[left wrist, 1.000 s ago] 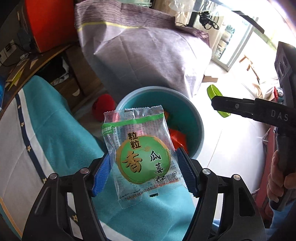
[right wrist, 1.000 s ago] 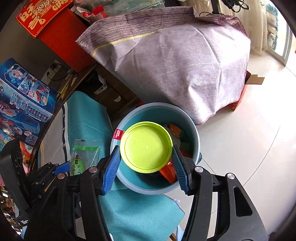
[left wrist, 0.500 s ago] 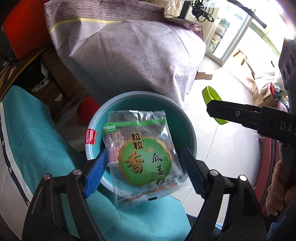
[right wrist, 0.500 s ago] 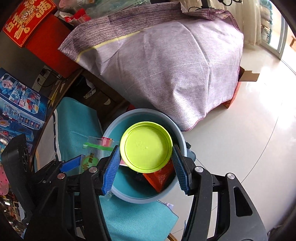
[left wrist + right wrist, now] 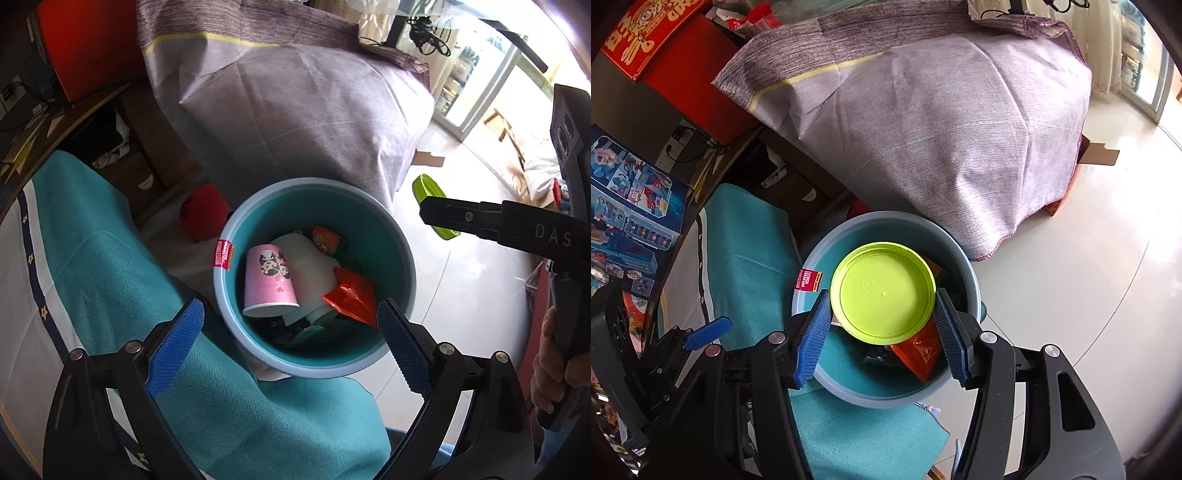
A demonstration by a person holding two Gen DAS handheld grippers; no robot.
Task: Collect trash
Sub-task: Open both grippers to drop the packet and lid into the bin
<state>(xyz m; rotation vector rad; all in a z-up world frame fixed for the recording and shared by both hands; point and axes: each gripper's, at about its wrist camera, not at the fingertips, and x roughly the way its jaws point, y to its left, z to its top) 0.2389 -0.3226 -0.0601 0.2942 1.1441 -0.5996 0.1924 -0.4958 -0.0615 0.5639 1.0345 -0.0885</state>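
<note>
Pinching a lime-green round lid between its two blue pads, my right gripper is holding that lid flat, facing the camera and directly above the mouth of the blue bin, with one pad pressing each side of the lid's rim. Beneath the lid I am seeing a red wrapper lying inside the bin near the right pad. My left gripper is sitting with its pads spread wide and nothing between them, one pad over the teal cloth and the other at the bin's near rim, so the bin is showing through the gap. Inside it I am making out a pink paper cup lying on its side, a white cup touching it, a red crumpled wrapper beside that, a small orange packet farther back, and a green packet low near the front wall, partly in shadow. From the left view the lid is appearing edge-on to the right of the bin, gripped by the right tool. The teal cloth is draping a surface just beside the bin, a large grey-purple covered bundle is standing behind it, and a red round object is lying on the floor near the bin's far left side.
</note>
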